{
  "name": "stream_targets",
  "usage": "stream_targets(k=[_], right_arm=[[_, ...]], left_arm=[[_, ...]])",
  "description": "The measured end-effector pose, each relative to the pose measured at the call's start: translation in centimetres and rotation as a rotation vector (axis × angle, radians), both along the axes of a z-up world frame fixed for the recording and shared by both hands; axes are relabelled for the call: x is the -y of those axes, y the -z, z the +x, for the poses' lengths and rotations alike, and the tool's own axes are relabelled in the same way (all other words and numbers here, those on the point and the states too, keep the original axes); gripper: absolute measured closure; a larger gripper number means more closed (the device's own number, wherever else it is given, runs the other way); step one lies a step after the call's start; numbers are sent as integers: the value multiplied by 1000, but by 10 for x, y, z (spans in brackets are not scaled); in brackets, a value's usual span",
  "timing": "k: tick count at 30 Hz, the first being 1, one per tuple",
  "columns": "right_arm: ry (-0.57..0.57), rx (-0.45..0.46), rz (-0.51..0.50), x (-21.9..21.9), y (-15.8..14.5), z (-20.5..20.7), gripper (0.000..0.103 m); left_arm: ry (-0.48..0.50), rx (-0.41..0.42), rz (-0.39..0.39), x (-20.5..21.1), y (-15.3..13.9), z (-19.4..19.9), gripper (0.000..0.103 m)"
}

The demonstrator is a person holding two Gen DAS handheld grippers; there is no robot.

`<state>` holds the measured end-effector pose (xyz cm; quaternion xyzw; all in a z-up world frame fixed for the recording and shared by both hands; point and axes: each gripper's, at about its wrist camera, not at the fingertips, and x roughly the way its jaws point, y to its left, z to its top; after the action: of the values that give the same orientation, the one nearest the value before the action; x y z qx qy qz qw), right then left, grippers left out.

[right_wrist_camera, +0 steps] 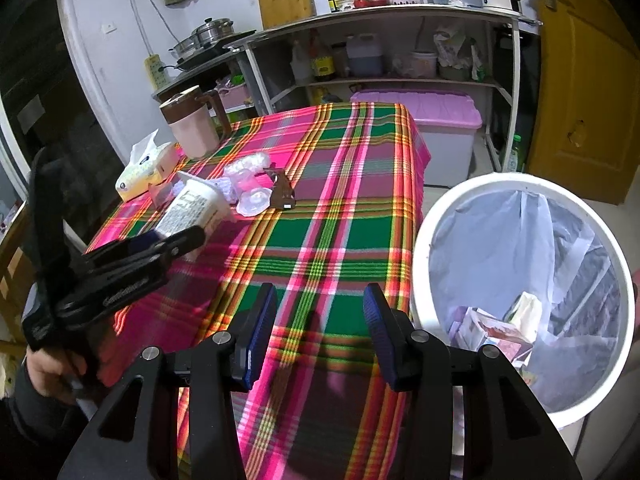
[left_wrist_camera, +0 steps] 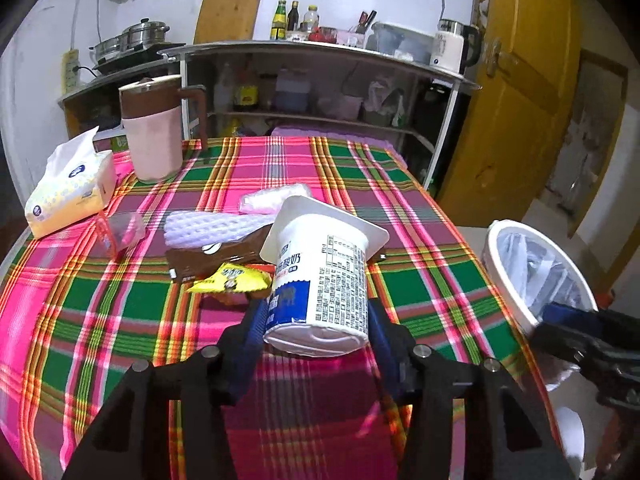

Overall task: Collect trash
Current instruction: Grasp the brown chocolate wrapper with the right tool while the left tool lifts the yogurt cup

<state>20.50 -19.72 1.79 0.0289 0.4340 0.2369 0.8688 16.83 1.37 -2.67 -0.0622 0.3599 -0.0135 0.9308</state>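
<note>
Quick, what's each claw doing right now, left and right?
Left claw: closed on the yogurt cup, held above the table.
Right claw: open, holding nothing, beside the trash bin.

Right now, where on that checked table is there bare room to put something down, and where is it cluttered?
The near half of the tablecloth, between the right gripper and the litter, is bare, as is the far corner toward the purple-lidded bin. It is crowded on the left: tissue pack, pink jug, brown wrapper and plastic scraps. The left gripper holds the yogurt cup.
</note>
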Motion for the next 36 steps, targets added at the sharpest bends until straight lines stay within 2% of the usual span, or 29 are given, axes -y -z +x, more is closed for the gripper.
stream_targets(k=[8, 17, 22, 31, 36], right_arm=[[-35, 16, -31, -26, -6, 10, 57], [-88, 43, -67, -61, -7, 34, 59], [-94, 25, -93, -74, 3, 57, 63], [-115, -20, -110, -93, 22, 98, 64], [-124, -47, -111, -103, 33, 117, 70]], left_arm=[[-23, 30, -30, -18, -11, -25, 52], [-53, 32, -57, -39, -11, -33, 52], [-59, 34, -72, -46, -10, -33, 52], [-45, 19, -125, -53, -5, -26, 52], [-36, 19, -137, -55, -2, -21, 52]])
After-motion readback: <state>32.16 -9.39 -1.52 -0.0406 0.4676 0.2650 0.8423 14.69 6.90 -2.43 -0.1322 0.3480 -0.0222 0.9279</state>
